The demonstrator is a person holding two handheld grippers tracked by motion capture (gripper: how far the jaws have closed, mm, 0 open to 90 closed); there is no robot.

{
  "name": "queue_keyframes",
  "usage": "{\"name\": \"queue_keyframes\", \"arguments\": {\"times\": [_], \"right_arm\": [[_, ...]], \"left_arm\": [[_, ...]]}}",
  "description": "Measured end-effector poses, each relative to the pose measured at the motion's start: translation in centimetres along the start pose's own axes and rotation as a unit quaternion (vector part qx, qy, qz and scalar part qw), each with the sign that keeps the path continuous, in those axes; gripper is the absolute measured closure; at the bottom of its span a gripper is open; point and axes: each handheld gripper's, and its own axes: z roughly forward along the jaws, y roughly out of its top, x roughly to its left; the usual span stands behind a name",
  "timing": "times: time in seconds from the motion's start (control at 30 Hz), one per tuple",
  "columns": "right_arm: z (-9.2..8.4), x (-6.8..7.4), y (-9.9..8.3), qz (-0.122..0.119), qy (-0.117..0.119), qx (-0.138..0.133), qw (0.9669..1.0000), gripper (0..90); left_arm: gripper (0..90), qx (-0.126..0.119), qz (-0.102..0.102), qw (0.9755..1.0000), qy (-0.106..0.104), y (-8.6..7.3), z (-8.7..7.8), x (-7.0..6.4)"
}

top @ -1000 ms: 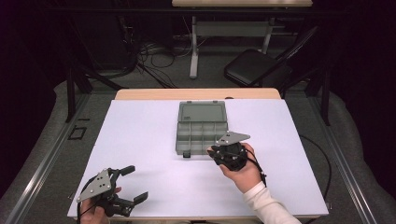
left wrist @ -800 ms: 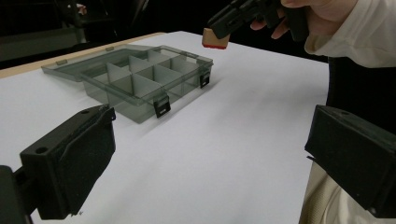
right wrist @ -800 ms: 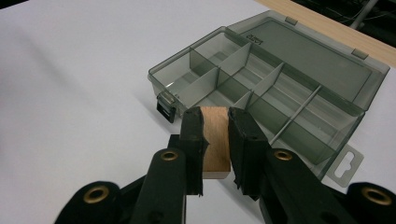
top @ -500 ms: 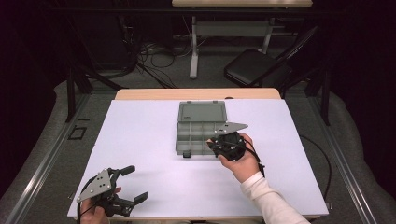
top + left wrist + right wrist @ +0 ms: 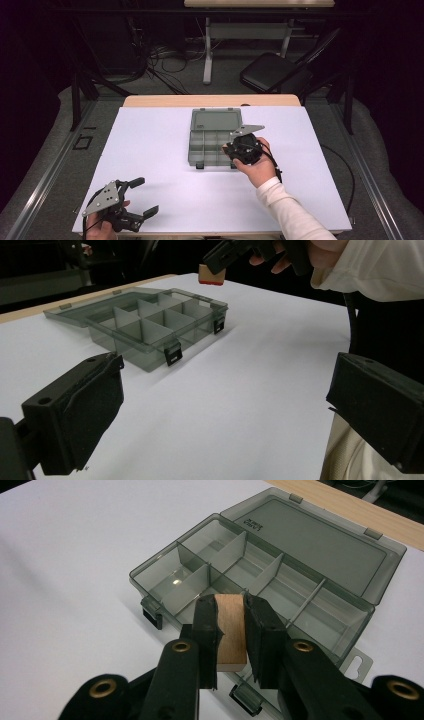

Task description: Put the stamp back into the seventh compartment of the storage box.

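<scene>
A smoky clear compartment box [image 5: 210, 145] lies open mid-table, lid flat behind it, its compartments [image 5: 260, 580] looking bare. My right gripper [image 5: 231, 148] hovers over the box's front right corner, shut on a small wooden block [image 5: 231, 630] with a red underside [image 5: 212, 276]. In the right gripper view the block hangs above the front row of compartments. My left gripper [image 5: 141, 197] rests near the table's front left corner, open with nothing between its jaws. The box [image 5: 145, 322] also lies ahead in the left gripper view.
White sheet [image 5: 160, 150] covers the table, with a wooden edge [image 5: 210, 101] at the back. A black chair [image 5: 272, 72] and cables stand on the floor beyond. The person's white sleeve [image 5: 290, 210] crosses the front right.
My right gripper has carried the wooden block forward and slightly up, from the box's front edge to over its front right compartments. The left gripper has stayed put.
</scene>
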Motion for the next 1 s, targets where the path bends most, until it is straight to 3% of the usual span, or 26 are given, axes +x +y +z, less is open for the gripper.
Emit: {"name": "queue_keyframes", "arguments": {"times": [1.0], "right_arm": [[3.2, -1.3, 0.1, 0.011, -0.022, 0.043, 0.9988, 76.2]], "left_arm": [[1.5, 0.0, 0.001, 1.0, 0.001, 0.0, 0.0, 0.0]]}}
